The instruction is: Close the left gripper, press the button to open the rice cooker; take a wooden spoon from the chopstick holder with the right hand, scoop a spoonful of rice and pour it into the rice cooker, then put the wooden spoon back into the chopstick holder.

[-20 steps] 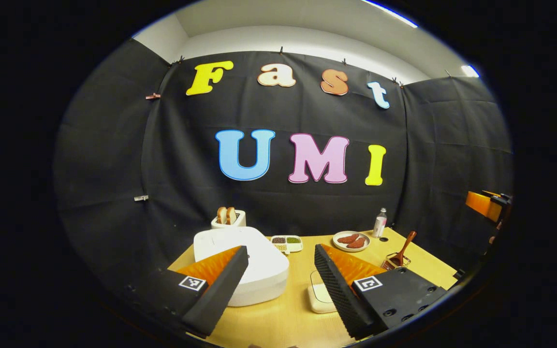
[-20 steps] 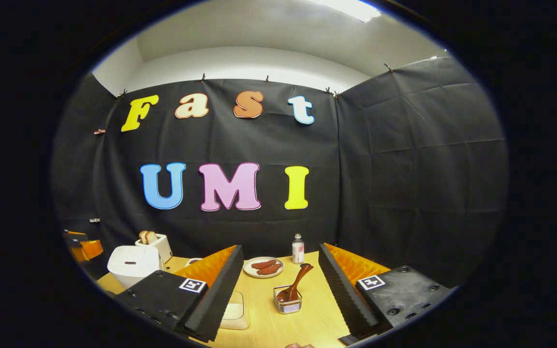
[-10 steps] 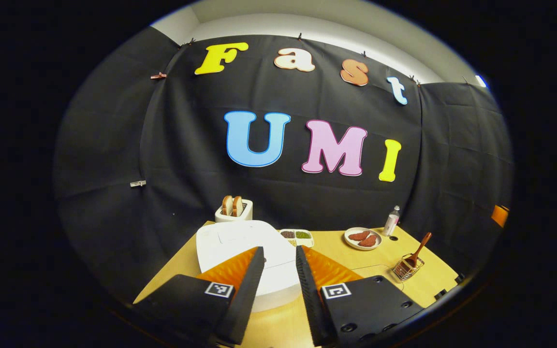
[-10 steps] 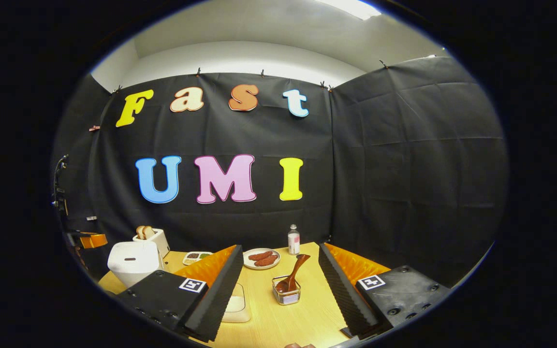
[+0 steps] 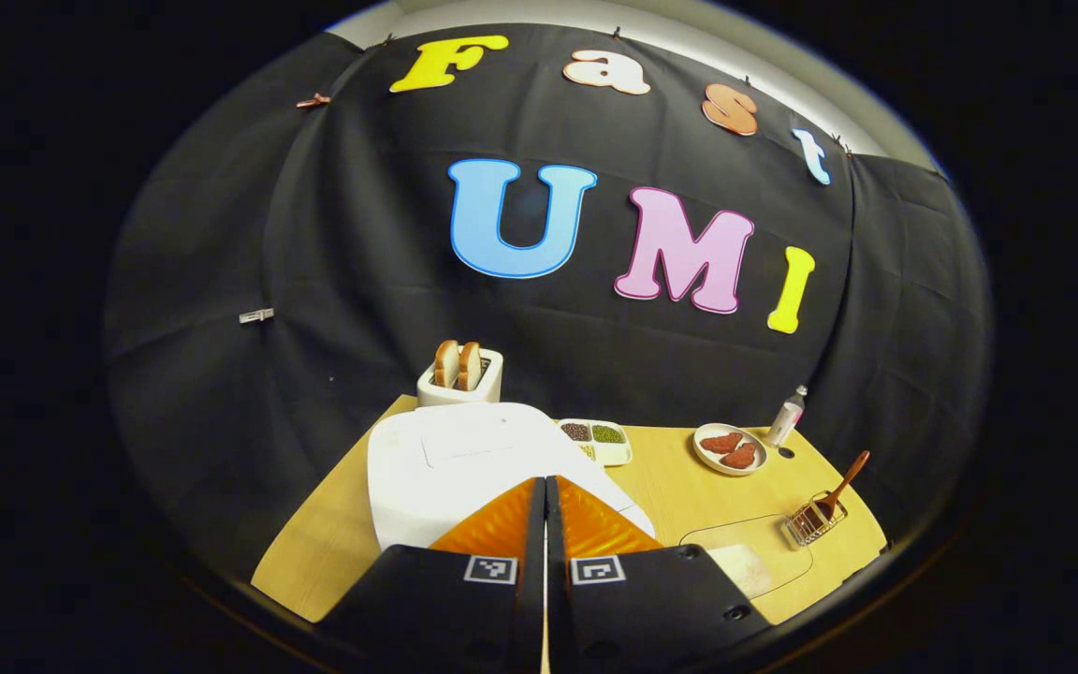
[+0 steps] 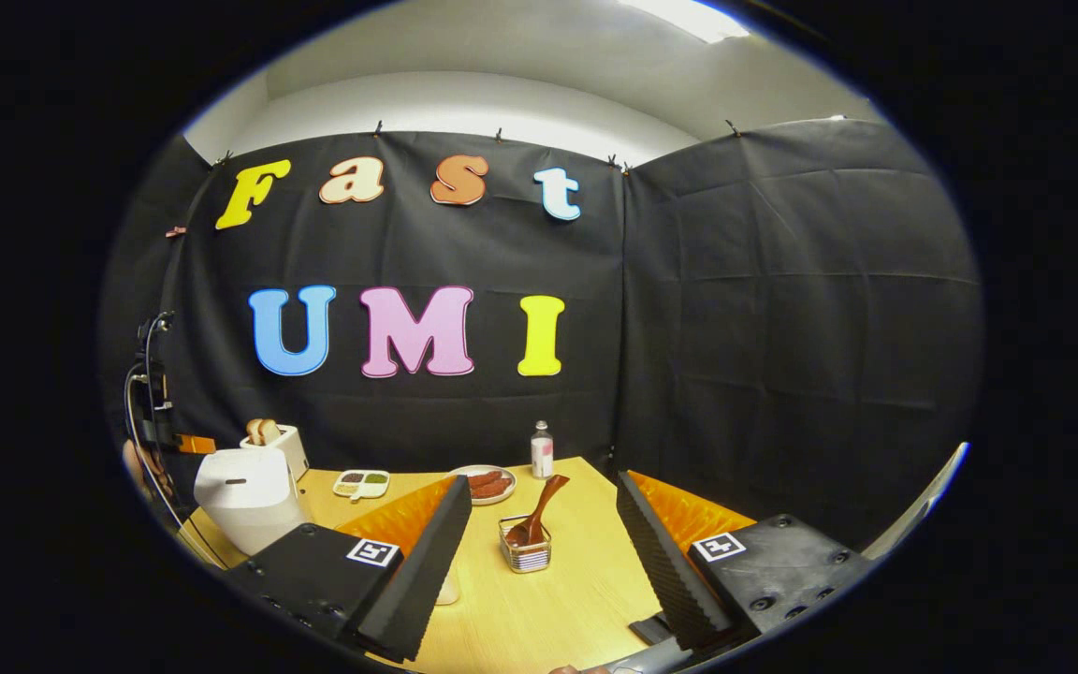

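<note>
Wooden worktop (image 5: 333,543) against the booth's black cloth wall. Largest on it, a white rice cooker (image 5: 464,459) at the left, lid down, directly ahead of the left gripper (image 5: 546,487), fingers pressed together with nothing between them, tips over the cooker's near edge. In the right gripper view, same rice cooker (image 6: 244,496) far left. Behind it, a white toaster (image 5: 459,379) with two bread slices. Right gripper (image 6: 544,524) spread wide, holding nothing, aimed at the wire chopstick holder (image 6: 525,557) mid-worktop. Wooden spoon (image 6: 539,513) standing in that holder, bowl down, handle leaning up to the right. Beyond, a plate of sausages (image 6: 488,484), a sectioned dish of beans (image 6: 361,483), a small bottle (image 6: 541,451). Near the cooker, a shallow container of rice (image 5: 745,566), partly hidden by the left gripper.
</note>
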{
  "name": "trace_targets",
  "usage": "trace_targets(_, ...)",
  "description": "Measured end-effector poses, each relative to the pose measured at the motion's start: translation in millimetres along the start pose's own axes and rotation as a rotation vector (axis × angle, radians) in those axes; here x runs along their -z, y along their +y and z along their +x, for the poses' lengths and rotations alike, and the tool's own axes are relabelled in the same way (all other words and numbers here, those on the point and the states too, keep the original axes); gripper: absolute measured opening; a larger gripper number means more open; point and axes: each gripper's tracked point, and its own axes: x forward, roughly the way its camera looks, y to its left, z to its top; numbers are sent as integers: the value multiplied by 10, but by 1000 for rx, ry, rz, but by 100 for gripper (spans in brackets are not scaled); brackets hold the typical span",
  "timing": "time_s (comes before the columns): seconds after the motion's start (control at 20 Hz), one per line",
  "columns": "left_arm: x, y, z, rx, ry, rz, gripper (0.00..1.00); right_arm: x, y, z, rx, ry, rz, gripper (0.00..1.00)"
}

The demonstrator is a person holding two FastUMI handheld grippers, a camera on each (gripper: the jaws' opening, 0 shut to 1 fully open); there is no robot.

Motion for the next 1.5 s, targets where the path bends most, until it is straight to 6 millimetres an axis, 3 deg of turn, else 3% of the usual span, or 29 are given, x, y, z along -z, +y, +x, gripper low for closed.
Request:
trace_targets(0.2,330,32,335,28,118,-30,7,37,-74,-111,28,14,3,98)
trace_targets(0.45,629,84,495,1,196,-83,7,41,-95,-171,36,8,3,98)
trace_targets(0.85,725,99,509,0,190,-153,8,43,-12,148,-23,2,41,98)
trace_targets(1.05,639,126,487,-44,181,-176,7,61,15,474,-86,8,44,98)
trace_targets(1.15,412,123,399,-99,102,-165,7,49,-23,614,-106,3,53,98)
trace_targets(1.3,-110,67,100,-174,-73,-111,7,53,-111,848,-124,-2,63,98)
trace_targets(1.5,-419,-199,-423,-195,-172,-49,7,170,-199,1129,-150,21,92,98)
